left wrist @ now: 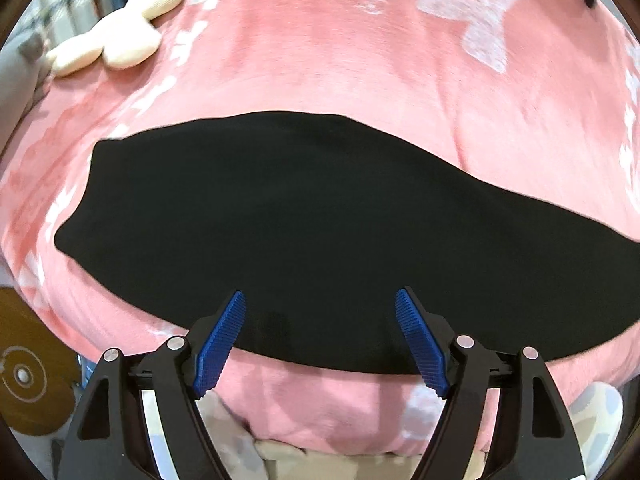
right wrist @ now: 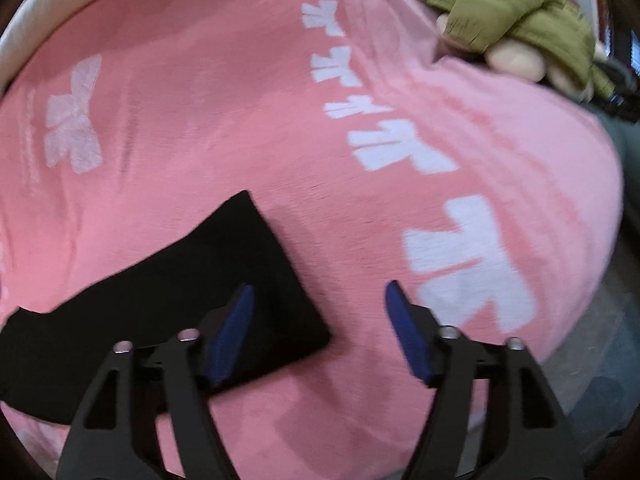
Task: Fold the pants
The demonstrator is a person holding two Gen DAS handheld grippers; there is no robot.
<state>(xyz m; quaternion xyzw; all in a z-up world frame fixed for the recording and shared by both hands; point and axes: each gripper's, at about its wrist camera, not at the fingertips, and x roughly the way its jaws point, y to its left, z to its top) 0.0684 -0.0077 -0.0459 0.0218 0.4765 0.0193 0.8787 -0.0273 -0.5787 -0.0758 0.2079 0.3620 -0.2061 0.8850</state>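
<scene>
Trouble from here would come, I judge, from the pants [left wrist: 320, 232] being one flat black mass with no seam or layer edge I can read: if I close on the near hem I may pinch only the top layer, or catch the blanket [left wrist: 320, 40] with it, since both are soft and the pile is thick. Both grippers are released and empty. My left gripper [left wrist: 320, 320] hangs with its blue pads spread over the near edge of the pants, low centre of the left view; my right gripper [right wrist: 318, 320] stands wide too, its left pad over the pants' [right wrist: 180, 300] end and its right pad over bare blanket [right wrist: 200, 100]. That offset is a risk: a grab from there would take a corner only, and the fold would skew. The right view is smeared, so aim there is unsure. The surface is a pink fleece blanket with white letter marks, seemingly on a bed. A cream plush [left wrist: 116, 28] lies upper left in the left view, and a green-jacketed doll [right wrist: 508, 20] upper right in the right view.
</scene>
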